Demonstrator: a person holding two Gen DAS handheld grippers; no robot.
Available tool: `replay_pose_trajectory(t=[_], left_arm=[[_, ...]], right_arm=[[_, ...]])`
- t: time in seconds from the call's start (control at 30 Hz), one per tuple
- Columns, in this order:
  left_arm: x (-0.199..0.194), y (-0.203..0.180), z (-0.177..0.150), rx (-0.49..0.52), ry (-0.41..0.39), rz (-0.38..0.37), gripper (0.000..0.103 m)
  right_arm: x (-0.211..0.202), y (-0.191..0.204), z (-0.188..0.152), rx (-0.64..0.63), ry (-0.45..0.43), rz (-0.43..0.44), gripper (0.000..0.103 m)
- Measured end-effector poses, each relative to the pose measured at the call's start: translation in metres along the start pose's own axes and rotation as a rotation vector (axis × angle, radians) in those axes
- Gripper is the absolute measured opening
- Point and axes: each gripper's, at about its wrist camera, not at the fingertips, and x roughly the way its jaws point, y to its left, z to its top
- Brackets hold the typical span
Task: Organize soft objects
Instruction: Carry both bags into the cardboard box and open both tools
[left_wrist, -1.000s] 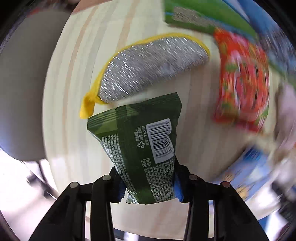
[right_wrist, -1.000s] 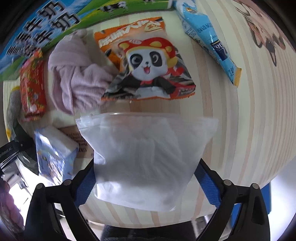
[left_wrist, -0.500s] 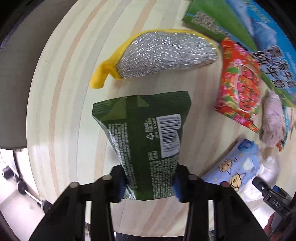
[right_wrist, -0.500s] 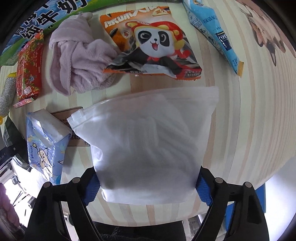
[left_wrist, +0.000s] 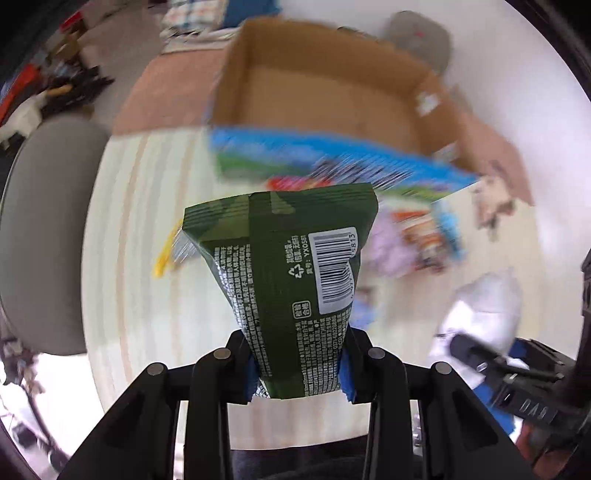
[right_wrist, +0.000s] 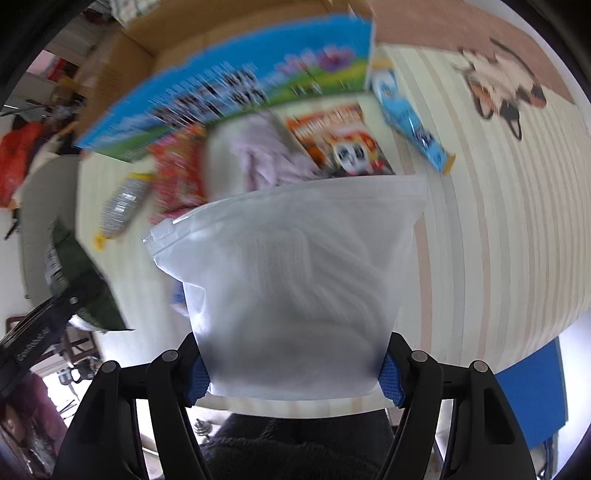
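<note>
My left gripper (left_wrist: 300, 373) is shut on a dark green snack packet (left_wrist: 291, 273) and holds it up above the striped round table (left_wrist: 147, 258). My right gripper (right_wrist: 293, 373) is shut on a frosted white zip bag (right_wrist: 291, 280), also lifted off the table. The zip bag also shows at the right of the left wrist view (left_wrist: 484, 310), and the green packet at the left of the right wrist view (right_wrist: 74, 280). An open cardboard box (left_wrist: 325, 85) stands beyond the table's far edge.
On the table lie a silver-and-yellow pouch (right_wrist: 123, 201), a red snack bag (right_wrist: 177, 173), a lilac towel (right_wrist: 262, 155), a panda snack bag (right_wrist: 343, 147) and a blue packet (right_wrist: 410, 125). A blue-green printed carton (right_wrist: 229, 88) stands at the far edge. A grey chair (left_wrist: 40, 236) is at the left.
Both grippers have lifted and tilted up with their bags, away from the table top. The cardboard box and the table's far edge have come into view. The views are motion-blurred.
</note>
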Motion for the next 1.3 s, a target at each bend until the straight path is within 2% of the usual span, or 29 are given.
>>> replay_pose_trajectory(t=[0.07,0.1,0.13,0.27,0.3,0.33,0.4,0.5,0.6,0.67,0.83,1.07,1.17,1.27,1.3], left_arm=[[-0.02,-0.015,0.027,0.011,0.0,-0.05,0.03],[-0.014,-0.011,0.067,0.015,-0.002,-0.062,0.03],[-0.019,-0.015,0.08,0.018,-0.005,-0.071,0.03],[-0.018,-0.025,0.149,0.0,0.014,-0.086,0.03],[-0.002,-0.008,0.181,-0.012,0.022,-0.082,0.03],[0.014,-0.013,0.199,-0.02,0.034,-0.079,0.031],[0.047,-0.027,0.247,-0.038,0.075,-0.082,0.031],[0.08,-0.039,0.3,-0.024,0.136,-0.064,0.031],[0.121,-0.047,0.339,0.001,0.206,-0.032,0.031],[0.145,-0.047,0.352,0.008,0.251,-0.021,0.031],[0.188,-0.043,0.376,0.012,0.317,-0.01,0.031],[0.224,-0.046,0.385,0.041,0.37,-0.002,0.032],[0.228,-0.047,0.382,0.041,0.372,0.032,0.032],[0.222,-0.045,0.379,0.002,0.365,0.023,0.041],[0.218,-0.043,0.38,-0.009,0.353,0.021,0.052]], right_arm=[[-0.031,0.008,0.013,-0.032,-0.036,0.025,0.074],[-0.051,0.011,0.022,-0.051,-0.051,0.033,0.074],[-0.074,0.01,0.04,-0.063,-0.06,0.042,0.074],[-0.102,0.018,0.105,-0.109,-0.095,0.046,0.074],[-0.098,0.02,0.123,-0.114,-0.096,0.035,0.074],[-0.097,0.021,0.139,-0.118,-0.091,0.029,0.074],[-0.085,0.025,0.194,-0.119,-0.067,0.032,0.074],[-0.066,0.023,0.255,-0.113,-0.037,0.021,0.074],[-0.033,0.021,0.306,-0.119,-0.015,-0.003,0.074],[-0.005,0.015,0.345,-0.118,0.002,-0.018,0.074],[0.045,0.011,0.397,-0.117,0.05,-0.052,0.074],[0.084,0.007,0.422,-0.106,0.097,-0.072,0.074],[0.09,0.012,0.427,-0.123,0.086,-0.098,0.076],[0.094,0.015,0.429,-0.122,0.096,-0.106,0.08],[0.092,0.016,0.429,-0.124,0.091,-0.117,0.082]])
